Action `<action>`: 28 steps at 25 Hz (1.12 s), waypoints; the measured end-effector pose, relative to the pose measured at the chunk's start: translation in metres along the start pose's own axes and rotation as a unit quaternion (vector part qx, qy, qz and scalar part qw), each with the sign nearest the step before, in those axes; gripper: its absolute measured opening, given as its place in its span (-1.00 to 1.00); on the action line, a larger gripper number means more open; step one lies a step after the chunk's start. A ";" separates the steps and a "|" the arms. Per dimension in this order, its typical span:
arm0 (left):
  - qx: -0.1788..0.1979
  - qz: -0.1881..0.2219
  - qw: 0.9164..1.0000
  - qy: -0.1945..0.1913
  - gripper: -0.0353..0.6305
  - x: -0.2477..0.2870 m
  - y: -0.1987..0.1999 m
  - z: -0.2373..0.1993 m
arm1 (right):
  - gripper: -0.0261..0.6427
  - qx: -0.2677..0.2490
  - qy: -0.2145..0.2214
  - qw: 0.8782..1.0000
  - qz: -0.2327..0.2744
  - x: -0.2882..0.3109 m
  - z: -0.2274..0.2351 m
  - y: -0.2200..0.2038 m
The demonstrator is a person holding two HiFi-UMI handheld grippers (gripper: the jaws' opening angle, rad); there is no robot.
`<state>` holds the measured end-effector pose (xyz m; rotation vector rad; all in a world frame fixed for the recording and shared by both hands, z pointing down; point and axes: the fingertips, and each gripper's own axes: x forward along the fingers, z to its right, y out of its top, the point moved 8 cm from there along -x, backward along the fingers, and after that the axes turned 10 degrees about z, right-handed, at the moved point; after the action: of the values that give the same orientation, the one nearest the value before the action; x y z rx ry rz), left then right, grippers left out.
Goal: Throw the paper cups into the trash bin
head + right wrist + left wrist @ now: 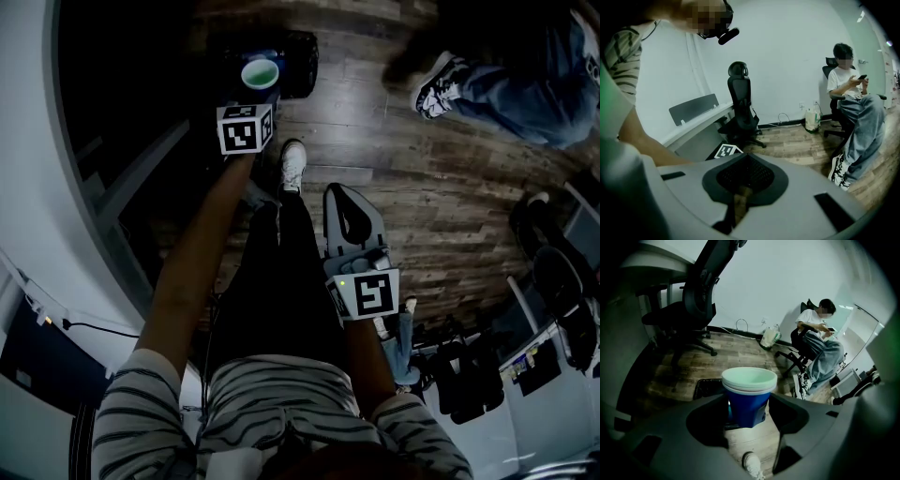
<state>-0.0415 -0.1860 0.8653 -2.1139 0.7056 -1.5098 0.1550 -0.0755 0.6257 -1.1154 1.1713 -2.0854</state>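
Left gripper (257, 94): jaws clamped on stacked blue paper cups (747, 399), upright, beside black-lined trash bin (707, 387). Right gripper (740, 194): jaws together, nothing held. Suggested: centre stack over bin mouth, lower, then release clear of rim.

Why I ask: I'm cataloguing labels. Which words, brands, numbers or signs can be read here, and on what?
No readable words or numbers in any view.
On the left marker cube and right marker cube: square code patterns only, no letters.
On the blue paper cups: no print visible.
On the bag by the wall: any print too small to read.
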 end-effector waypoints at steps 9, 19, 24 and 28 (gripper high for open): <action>-0.027 -0.025 0.999 -0.002 -0.07 0.034 -0.013 -0.015 | -0.87 0.010 0.008 1.000 -0.013 0.008 -0.002 -0.011; -0.041 -0.044 0.998 0.002 -0.07 0.057 -0.023 -0.022 | -0.87 0.013 0.019 1.000 -0.015 0.016 -0.003 -0.020; -0.038 -0.051 0.998 0.005 -0.07 0.065 -0.026 -0.024 | -0.87 0.020 0.012 0.999 -0.026 0.017 -0.003 -0.021; -0.045 -0.055 0.997 0.008 -0.07 0.070 -0.026 -0.027 | -0.87 0.021 0.011 0.999 -0.030 0.017 -0.002 -0.022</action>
<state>-0.0445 -0.2115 0.9402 -2.2420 0.6846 -1.5808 0.1440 -0.0759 0.6512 -1.1249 1.1117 -2.1624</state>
